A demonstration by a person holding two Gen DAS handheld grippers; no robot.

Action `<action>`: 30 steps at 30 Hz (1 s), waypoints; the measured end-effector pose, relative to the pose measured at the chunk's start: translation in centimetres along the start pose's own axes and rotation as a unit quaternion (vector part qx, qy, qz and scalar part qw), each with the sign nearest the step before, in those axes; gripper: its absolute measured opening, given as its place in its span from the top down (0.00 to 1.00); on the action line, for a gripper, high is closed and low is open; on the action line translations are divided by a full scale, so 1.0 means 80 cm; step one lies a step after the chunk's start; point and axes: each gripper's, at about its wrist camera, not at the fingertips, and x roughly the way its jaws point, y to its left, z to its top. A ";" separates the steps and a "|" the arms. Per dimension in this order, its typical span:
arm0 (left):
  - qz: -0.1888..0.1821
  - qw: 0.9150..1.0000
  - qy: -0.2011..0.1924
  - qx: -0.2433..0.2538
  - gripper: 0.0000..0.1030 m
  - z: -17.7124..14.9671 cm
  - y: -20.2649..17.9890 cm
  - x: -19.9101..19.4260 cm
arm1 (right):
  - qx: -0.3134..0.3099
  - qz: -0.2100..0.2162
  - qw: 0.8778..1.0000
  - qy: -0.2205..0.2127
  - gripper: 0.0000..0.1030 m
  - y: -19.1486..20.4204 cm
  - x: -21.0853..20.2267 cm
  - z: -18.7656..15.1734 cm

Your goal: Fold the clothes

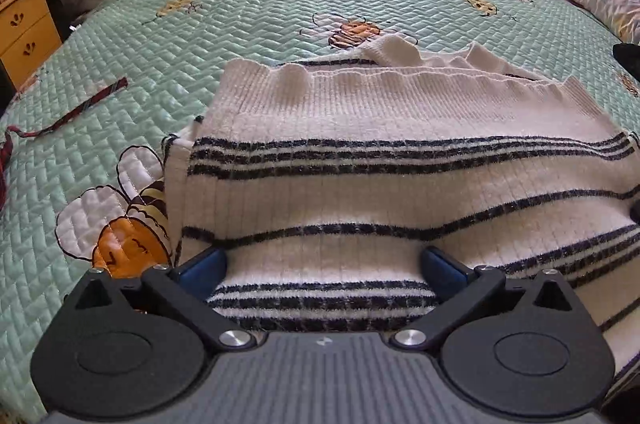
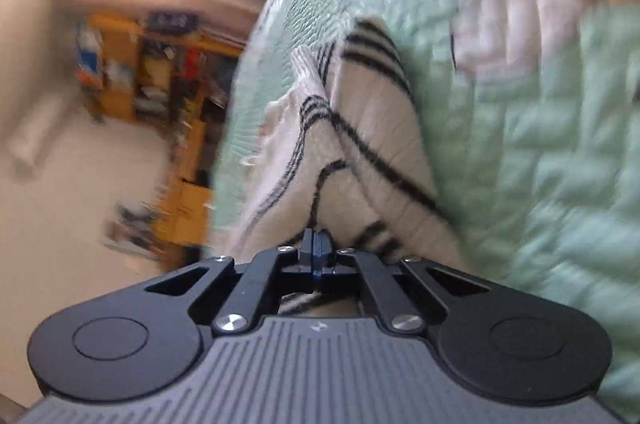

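A white sweater with black stripes (image 1: 400, 152) lies partly folded on the near side of the bed's green quilt (image 1: 200, 36). The left gripper (image 1: 322, 264) hovers over its near edge, fingers spread wide with nothing pinched. The right gripper (image 2: 317, 244) has its fingers clamped together on a fold of the sweater (image 2: 360, 144), the view blurred.

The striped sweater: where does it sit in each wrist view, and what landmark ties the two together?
Left wrist: sweater fills centre and lower right, spread on the bed beyond the open left gripper.
Right wrist: sweater runs up the centre, pinched in the shut right gripper.
Shared landmark: the green quilt.
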 end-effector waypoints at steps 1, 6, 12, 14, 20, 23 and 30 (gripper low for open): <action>0.001 1.000 -0.001 0.001 0.00 0.001 -0.001 0.001 | -0.023 -0.018 1.000 -0.004 0.97 0.013 -0.006 0.000; 0.014 1.000 -0.010 0.005 0.00 -0.002 -0.006 0.004 | -0.179 -0.079 0.980 -0.026 0.72 0.098 -0.021 -0.024; 0.020 1.000 -0.020 0.007 0.00 -0.006 -0.009 0.003 | -0.285 -0.091 0.954 0.013 0.41 0.112 0.008 -0.062; 0.020 0.999 -0.023 0.008 0.00 -0.007 -0.009 0.003 | -0.254 -0.108 0.961 0.017 0.50 0.076 0.018 -0.058; 0.020 0.999 -0.027 0.011 0.00 -0.008 -0.009 0.004 | -0.289 -0.146 0.946 -0.016 0.54 0.105 -0.016 -0.065; 0.020 0.999 -0.031 0.011 0.00 -0.009 -0.009 0.004 | -0.339 -0.136 0.929 -0.050 0.49 0.140 -0.027 -0.074; 0.016 0.999 -0.035 0.012 0.00 -0.010 -0.008 0.004 | -0.388 -0.188 0.902 0.014 0.35 0.122 0.035 -0.093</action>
